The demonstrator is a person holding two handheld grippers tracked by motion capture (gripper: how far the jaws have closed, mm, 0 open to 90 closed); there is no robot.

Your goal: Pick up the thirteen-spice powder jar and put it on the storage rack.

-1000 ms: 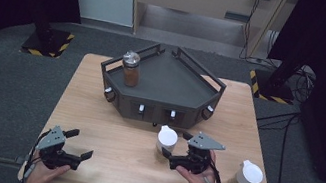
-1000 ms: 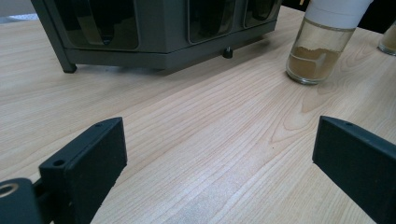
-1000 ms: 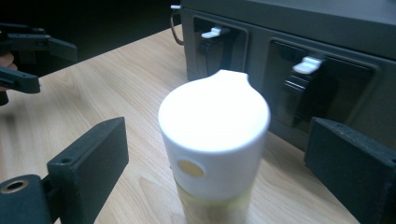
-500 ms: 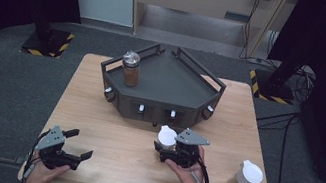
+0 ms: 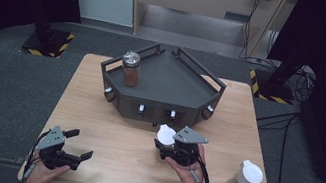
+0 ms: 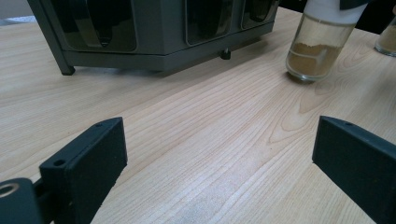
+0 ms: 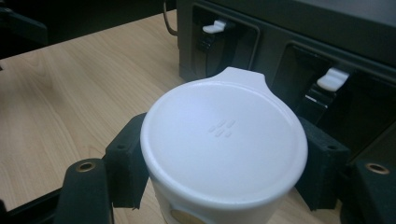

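Smooth white plastic lid (image 7: 224, 140); matt wooden table (image 5: 128, 161).

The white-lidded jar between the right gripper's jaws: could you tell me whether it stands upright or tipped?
Upright: the jar stands with its base flat on the table, its lid facing up.

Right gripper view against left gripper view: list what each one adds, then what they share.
Right gripper view: the right gripper shut on the white-lidded glass spice jar, the lid seen from above, and white levers on the rack's front. Left gripper view: the left gripper open over bare wood, the jar's brown powder. Shared: the dark grey metal rack and light wooden table.
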